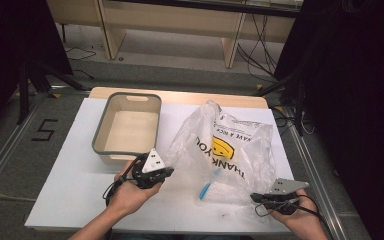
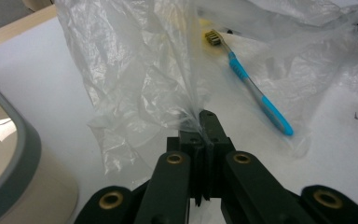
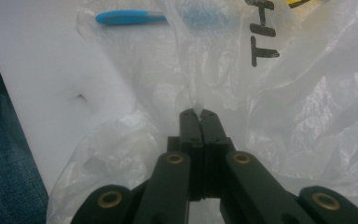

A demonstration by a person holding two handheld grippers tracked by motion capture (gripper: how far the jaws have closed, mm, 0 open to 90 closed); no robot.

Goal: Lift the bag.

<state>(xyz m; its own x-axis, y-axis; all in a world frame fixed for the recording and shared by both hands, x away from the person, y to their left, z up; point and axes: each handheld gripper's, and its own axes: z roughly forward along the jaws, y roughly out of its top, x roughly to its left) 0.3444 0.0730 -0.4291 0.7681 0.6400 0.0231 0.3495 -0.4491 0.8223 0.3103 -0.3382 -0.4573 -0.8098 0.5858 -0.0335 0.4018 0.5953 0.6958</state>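
A clear plastic bag [image 1: 230, 145] with a yellow smiley and black "THANK YOU" print lies crumpled on the white table [image 1: 70, 195]. A blue toothbrush [image 1: 205, 190] lies at its near edge, its handle poking out; the toothbrush [image 2: 254, 86] sits partly inside the film, bristles far from me. My left gripper [image 1: 169, 171] is shut on the bag's left edge, and the bag [image 2: 135, 70] rises from its closed jaws [image 2: 208, 117]. My right gripper [image 1: 258, 197] is shut on the bag's near right corner, a pinch of film [image 3: 196, 108] caught between its tips.
A beige tub with a grey rim [image 1: 100, 131] stands empty at the back left of the table, just beyond my left hand; its rim [image 2: 18, 154] shows close at the left. Beyond the table are wooden furniture legs and cables on the floor.
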